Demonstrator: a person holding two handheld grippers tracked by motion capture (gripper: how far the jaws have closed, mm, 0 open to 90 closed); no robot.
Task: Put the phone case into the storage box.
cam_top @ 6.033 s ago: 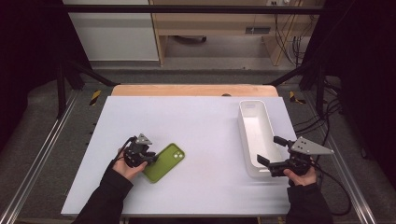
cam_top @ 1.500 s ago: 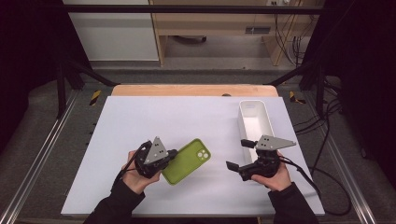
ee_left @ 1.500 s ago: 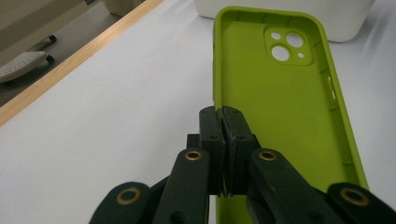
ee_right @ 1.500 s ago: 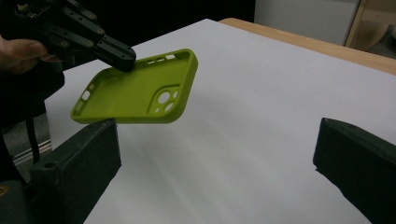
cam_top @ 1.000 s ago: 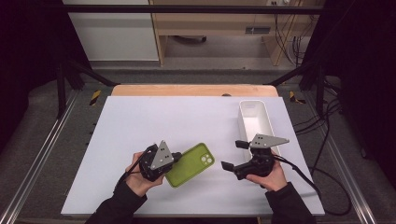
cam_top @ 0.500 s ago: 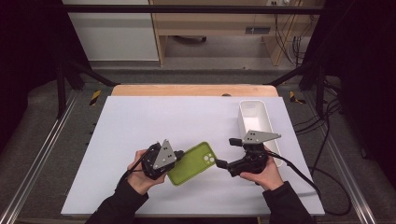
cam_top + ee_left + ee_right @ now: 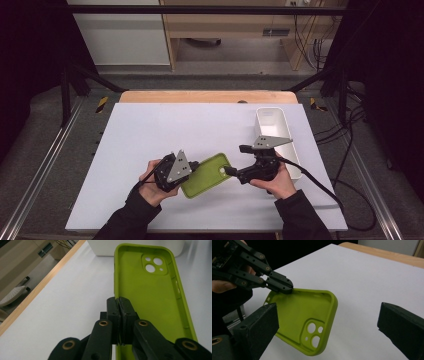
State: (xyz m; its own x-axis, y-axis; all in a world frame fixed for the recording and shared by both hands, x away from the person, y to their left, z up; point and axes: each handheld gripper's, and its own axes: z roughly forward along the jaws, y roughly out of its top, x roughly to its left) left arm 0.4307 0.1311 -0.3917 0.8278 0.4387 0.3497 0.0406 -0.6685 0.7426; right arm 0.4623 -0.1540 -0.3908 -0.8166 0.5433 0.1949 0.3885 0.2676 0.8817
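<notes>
A lime-green phone case [image 7: 207,175] is held tilted just above the white table, inner side up. My left gripper [image 7: 192,165] is shut on one long side wall of the case [image 7: 150,300], its jaws pressed together on the rim [image 7: 119,302]. My right gripper [image 7: 234,160] is open at the camera-cutout end. In the right gripper view, that corner of the case [image 7: 304,312] lies between its wide-apart jaws [image 7: 329,322] without touching either. The left gripper [image 7: 287,287] pinches the far edge there.
A long white tray [image 7: 258,127] stands at the right of the white tabletop [image 7: 150,130], just behind my right hand, and its wall [image 7: 135,247] lies beyond the case. A wooden strip [image 7: 200,96] runs along the table's far edge.
My right gripper has moved left from beside the tray up to the case's end. The left gripper has carried the case to the right and holds it off the table.
</notes>
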